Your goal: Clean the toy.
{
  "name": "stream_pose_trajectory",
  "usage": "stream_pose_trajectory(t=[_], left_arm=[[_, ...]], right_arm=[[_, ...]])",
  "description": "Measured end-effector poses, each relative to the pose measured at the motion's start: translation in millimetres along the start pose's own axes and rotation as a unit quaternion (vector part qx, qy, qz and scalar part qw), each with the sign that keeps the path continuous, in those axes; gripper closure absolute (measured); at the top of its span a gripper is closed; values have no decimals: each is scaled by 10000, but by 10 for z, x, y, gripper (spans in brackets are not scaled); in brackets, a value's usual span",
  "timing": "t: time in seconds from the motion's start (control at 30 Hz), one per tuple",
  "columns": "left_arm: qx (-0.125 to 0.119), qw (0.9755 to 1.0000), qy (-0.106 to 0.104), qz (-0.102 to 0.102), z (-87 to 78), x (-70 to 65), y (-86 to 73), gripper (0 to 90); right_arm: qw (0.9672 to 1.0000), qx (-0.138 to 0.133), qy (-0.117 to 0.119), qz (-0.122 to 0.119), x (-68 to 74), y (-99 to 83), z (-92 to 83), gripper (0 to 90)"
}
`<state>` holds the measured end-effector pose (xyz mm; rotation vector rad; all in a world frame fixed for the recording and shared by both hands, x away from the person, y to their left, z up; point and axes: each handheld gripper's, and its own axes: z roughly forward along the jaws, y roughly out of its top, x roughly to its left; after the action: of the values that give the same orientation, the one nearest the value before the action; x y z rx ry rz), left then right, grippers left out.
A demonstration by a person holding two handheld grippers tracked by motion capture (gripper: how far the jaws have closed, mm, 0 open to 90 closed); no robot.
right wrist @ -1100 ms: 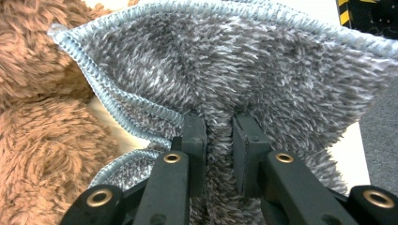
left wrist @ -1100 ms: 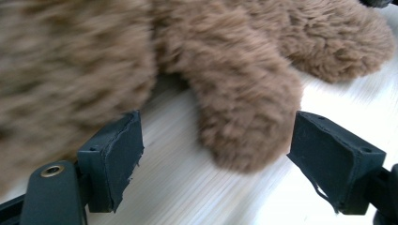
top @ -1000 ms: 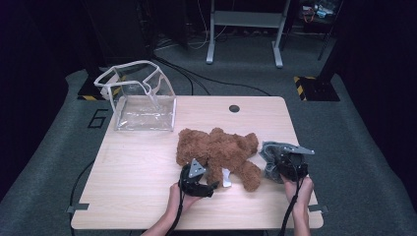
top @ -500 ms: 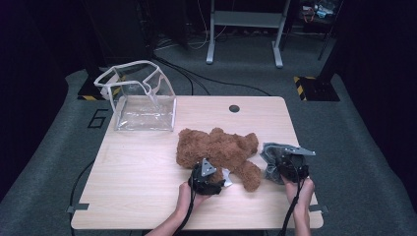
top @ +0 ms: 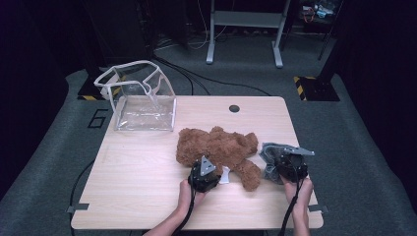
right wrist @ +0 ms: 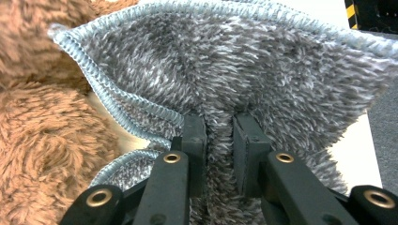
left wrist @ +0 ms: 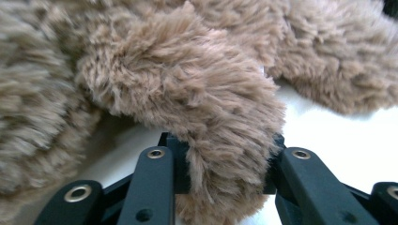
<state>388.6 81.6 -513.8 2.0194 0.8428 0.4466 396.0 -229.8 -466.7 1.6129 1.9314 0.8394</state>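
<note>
A pale wooden table [top: 142, 167] stood on dark carpet, with a clear plastic bag [top: 140, 98] open at its upper left. At centre lay the brown teddy bear [top: 216, 147], and the left gripper [left wrist: 224, 161] had just been closing, its jaws now clamped on a furry limb, so lifting the bear toward the bag seemed next. At lower right, the right gripper [right wrist: 219, 140] pinched a grey cloth [right wrist: 244, 75] touching the bear, which might snag.

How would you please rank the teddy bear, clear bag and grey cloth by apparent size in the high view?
1. Teddy bear and clear bag: alike, and the bag lies farther from the camera, so unranked.
2. Grey cloth, clearly smallest.
</note>
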Motion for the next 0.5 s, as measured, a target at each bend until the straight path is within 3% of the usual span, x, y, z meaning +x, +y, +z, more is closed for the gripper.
stream_pose_trajectory(t=[0.5], left_arm=[[-302,9990,-77,327,-22,228,376,717]], right_arm=[[10000,14,-16,-77,17,20,-1,765]])
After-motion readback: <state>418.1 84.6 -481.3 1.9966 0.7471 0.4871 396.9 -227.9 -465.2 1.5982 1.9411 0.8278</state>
